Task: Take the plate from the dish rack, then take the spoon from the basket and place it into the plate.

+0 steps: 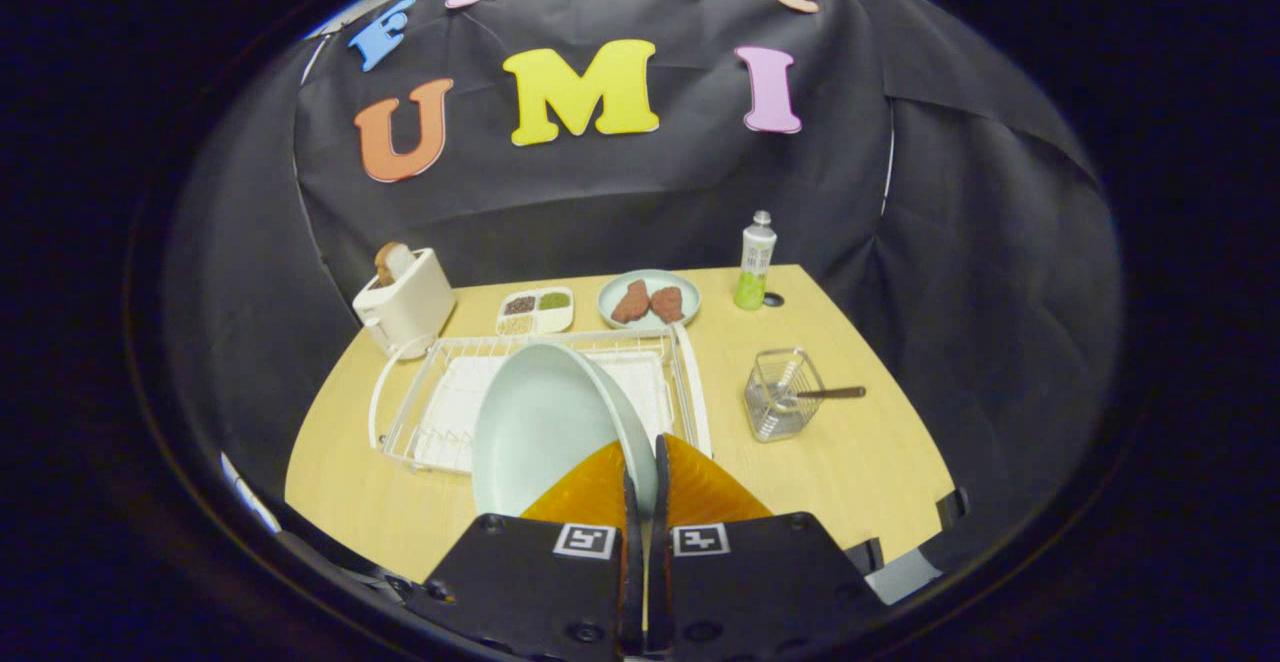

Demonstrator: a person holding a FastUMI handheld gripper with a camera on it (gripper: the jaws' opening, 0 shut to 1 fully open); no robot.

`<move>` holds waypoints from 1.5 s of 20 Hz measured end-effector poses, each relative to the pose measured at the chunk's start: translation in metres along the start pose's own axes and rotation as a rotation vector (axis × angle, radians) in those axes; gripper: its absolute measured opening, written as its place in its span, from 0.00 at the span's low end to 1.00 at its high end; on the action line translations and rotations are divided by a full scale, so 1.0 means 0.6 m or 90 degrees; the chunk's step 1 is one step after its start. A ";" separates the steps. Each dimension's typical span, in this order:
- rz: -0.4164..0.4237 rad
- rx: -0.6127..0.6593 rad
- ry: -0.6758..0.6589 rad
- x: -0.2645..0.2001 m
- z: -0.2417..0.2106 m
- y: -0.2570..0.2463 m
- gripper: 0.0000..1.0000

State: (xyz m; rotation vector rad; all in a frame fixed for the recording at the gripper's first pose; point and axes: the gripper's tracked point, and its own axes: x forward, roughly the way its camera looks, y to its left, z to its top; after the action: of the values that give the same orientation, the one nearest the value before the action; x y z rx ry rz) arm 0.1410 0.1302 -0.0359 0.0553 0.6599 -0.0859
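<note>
My gripper (641,467) is pinched narrow on the rim of the pale plate (545,422), which stands tilted on edge above the white dish rack (690,382). I judge the lift is under way; I should keep the pinch firm and clear the rack wires before laying the plate flat on the surface (850,462). The spoon (825,393) waits in the wire basket (782,397), off to the right beyond the rack.

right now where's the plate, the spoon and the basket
plate (540,422), gripper view, inner face, rim between the gripper (645,477) fingers
spoon (835,393), gripper view, handle
basket (775,412), gripper view, front wall
</note>
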 end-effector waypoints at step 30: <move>-0.048 -0.014 -0.017 0.173 -0.180 -0.264 0.87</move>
State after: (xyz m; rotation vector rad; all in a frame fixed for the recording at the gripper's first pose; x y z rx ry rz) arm 0.1415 -0.0251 -0.1885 0.0073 0.6363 -0.1519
